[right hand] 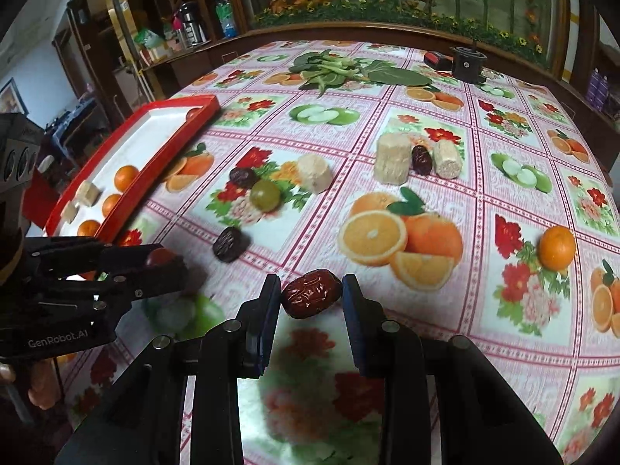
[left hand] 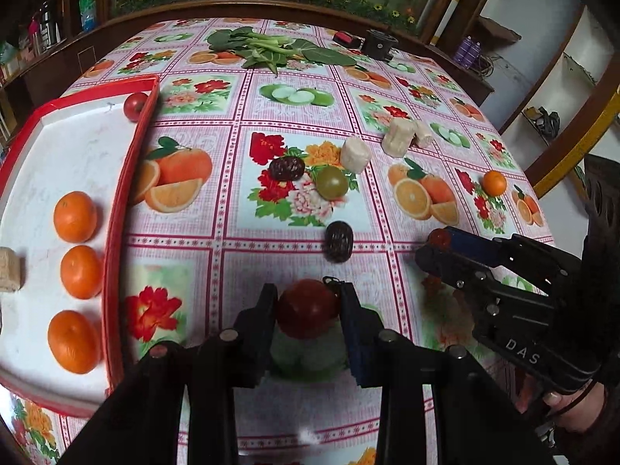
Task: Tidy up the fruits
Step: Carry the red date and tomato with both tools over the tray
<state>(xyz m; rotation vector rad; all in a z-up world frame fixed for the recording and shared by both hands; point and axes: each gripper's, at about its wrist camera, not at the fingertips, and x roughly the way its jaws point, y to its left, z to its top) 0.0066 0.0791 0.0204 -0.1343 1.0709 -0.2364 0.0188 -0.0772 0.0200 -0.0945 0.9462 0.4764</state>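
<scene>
My left gripper point(left hand: 308, 302) is shut on a red tomato point(left hand: 308, 308), held just above the tablecloth near the table's front. My right gripper point(right hand: 311, 294) is shut on a wrinkled red date point(right hand: 311, 297), also lifted off the cloth. In the right wrist view the left gripper point(right hand: 162, 261) shows at the left with the tomato point(right hand: 161, 255) between its pads. The red-rimmed white tray point(left hand: 128, 178) lies at the left, holding three oranges point(left hand: 74, 216), a tomato point(left hand: 135, 105) in its far corner and a cane piece point(left hand: 9, 275).
Loose on the flowered tablecloth lie two dark dates point(left hand: 338, 241), a green fruit point(left hand: 332, 182), pale cane chunks point(left hand: 354, 154) and one orange point(left hand: 494, 183) at the right. Leafy greens point(left hand: 271, 48) and a black device point(left hand: 381, 43) sit at the far edge.
</scene>
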